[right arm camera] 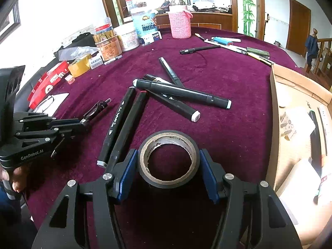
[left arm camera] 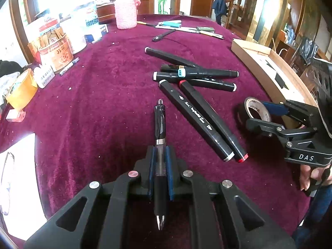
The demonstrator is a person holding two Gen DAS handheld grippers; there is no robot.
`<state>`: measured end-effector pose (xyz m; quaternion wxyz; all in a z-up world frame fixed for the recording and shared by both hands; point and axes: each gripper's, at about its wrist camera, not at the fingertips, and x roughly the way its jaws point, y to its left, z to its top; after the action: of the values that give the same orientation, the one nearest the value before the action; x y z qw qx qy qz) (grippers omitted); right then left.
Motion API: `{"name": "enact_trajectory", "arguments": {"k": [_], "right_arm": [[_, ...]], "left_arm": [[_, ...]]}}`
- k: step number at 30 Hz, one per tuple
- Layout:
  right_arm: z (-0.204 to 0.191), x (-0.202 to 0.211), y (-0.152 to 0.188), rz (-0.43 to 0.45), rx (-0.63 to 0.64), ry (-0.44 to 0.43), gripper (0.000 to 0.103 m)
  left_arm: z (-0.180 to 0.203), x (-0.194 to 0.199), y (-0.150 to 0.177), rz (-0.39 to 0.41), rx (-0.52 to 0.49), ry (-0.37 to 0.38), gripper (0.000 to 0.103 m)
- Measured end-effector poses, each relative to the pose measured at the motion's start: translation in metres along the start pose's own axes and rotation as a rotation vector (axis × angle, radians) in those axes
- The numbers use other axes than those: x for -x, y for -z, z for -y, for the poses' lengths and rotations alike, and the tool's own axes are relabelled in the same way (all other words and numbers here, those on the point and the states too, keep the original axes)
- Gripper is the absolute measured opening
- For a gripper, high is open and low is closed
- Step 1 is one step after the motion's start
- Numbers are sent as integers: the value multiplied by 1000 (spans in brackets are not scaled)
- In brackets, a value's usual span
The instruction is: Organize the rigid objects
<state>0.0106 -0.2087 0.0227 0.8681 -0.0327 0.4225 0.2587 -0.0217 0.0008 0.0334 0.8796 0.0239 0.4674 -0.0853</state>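
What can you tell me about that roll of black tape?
The roll of tape is black on its outer face, with a brownish cardboard core bearing small print. It looks partly used, its wound layer thin around the wide core. It is held flat, hole facing up, between the blue pads of the right gripper, which press its two sides. It sits just above the dark red tablecloth, near the markers and beside the cardboard box.

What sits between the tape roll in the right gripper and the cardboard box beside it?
Nothing visible. The right gripper holds the black tape roll, and only bare maroon tablecloth lies between it and the near wall of the cardboard box. The markers lie on the far side.
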Motion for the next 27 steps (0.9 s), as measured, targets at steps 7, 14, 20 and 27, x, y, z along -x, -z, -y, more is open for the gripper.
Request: {"name": "enact_trajectory", "arguments": {"k": [7,14,20,27], "right_arm": [[3,4,0,18,-19,-10,54],[8,11,-3,50,-42,-21,54],[30,31,-10,125,-135,-25,54],[76,74,-9,192,-274,61,54]], "left_arm": [[1,3,-3,11,15,23,8],[13,18,-18,54,11,53,8],[48,31,-43,102,-35,116,8],[102,32,-78,104,-74,244,8]]}}
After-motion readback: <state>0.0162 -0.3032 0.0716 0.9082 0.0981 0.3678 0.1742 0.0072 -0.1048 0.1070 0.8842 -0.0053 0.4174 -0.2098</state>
